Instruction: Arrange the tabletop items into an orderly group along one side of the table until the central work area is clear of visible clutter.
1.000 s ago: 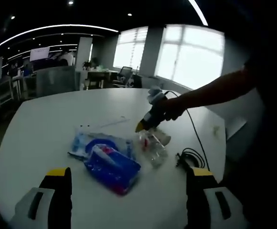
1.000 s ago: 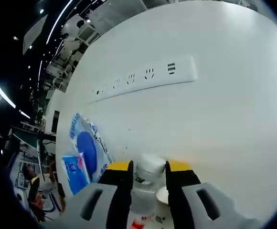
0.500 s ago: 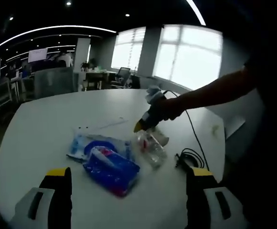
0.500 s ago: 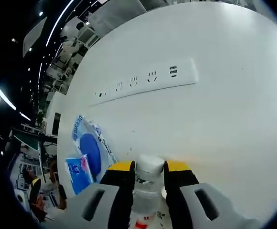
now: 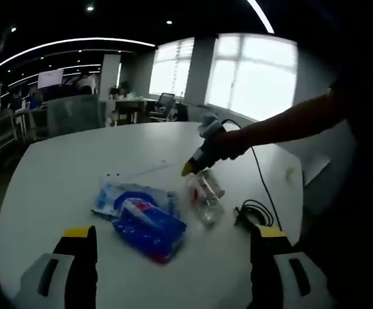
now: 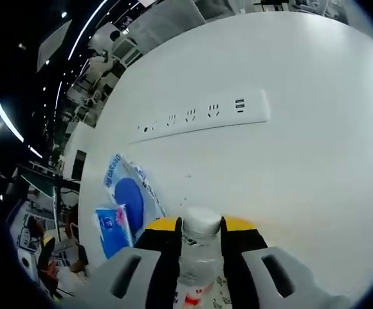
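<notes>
A clear plastic bottle (image 5: 206,196) with a white cap lies tilted on the white round table (image 5: 64,167). My right gripper (image 5: 189,168), held by a person's arm reaching in from the right, grips its neck end. In the right gripper view the yellow-tipped jaws of the right gripper (image 6: 200,224) are shut on the bottle (image 6: 196,270) just below the cap. A blue tissue pack (image 5: 149,222) lies on a flat blue-and-white pack (image 5: 125,193) left of the bottle. My left gripper (image 5: 173,235) hangs open over the near table edge, with nothing in it.
A white power strip (image 6: 202,116) lies beyond the bottle, seen thin and pale in the left gripper view as well (image 5: 145,168). A coiled black cable (image 5: 254,212) sits right of the bottle. The blue packs (image 6: 127,199) are at the lower left. Desks and chairs stand behind.
The right gripper, still shut on the bottle's neck, has lifted a little; the power strip sits lower in its view. The left gripper has hardly moved.
</notes>
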The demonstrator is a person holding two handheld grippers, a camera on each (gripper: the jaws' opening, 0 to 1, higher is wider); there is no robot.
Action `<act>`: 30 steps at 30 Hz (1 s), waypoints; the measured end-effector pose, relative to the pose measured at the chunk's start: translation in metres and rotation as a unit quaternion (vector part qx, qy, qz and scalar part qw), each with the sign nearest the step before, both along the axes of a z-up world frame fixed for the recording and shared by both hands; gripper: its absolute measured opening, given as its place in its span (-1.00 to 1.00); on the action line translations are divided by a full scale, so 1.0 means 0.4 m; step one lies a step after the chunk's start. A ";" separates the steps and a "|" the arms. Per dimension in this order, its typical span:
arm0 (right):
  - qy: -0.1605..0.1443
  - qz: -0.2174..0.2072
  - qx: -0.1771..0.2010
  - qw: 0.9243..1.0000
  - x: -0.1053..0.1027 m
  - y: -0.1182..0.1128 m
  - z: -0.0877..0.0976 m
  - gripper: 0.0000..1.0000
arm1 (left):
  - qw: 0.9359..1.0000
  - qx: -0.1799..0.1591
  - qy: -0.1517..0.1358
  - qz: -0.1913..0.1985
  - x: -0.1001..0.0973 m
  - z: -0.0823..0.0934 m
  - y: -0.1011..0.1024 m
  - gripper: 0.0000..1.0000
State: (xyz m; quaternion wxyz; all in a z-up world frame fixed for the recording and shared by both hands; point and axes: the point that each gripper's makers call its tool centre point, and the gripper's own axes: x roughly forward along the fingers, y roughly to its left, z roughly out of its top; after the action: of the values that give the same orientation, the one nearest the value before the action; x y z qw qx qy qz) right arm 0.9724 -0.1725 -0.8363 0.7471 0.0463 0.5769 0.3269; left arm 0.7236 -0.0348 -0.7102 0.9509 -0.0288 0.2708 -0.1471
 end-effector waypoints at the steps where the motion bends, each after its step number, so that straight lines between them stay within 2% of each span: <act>1: -0.002 0.000 0.001 1.000 0.000 0.000 0.003 -0.62 | 1.000 0.000 -0.002 0.001 -0.001 0.002 0.000 0.96; 8: -0.027 0.006 0.013 1.000 -0.018 -0.002 0.044 -0.63 | 1.000 0.006 -0.011 -0.004 -0.014 0.019 -0.008 0.96; 18: -0.080 0.012 0.028 0.996 -0.053 -0.022 0.116 -0.63 | 1.000 0.012 -0.020 -0.015 -0.036 0.037 -0.029 0.96; 24: -0.139 0.023 0.034 0.989 -0.095 -0.034 0.173 -0.64 | 0.999 0.017 -0.028 -0.020 -0.057 0.054 -0.047 0.96; 28: -0.178 0.029 0.037 0.983 -0.156 -0.042 0.218 -0.64 | 0.999 0.020 -0.030 -0.025 -0.072 0.060 -0.063 0.96; 29: -0.190 0.033 0.037 0.981 -0.128 -0.040 0.202 -0.64 | 0.999 0.021 -0.031 -0.026 -0.074 0.061 -0.066 0.96; 30: -0.207 0.041 0.034 0.977 -0.128 -0.040 0.206 -0.64 | 0.999 0.021 -0.031 -0.026 -0.079 0.062 -0.071 0.96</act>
State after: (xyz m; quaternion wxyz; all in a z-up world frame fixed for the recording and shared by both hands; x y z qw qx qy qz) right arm 0.9214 -0.1887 -0.7540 0.8342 -0.0208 0.3995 0.3796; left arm 0.6922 -0.0630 -0.6855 0.9550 0.0033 0.2452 -0.1668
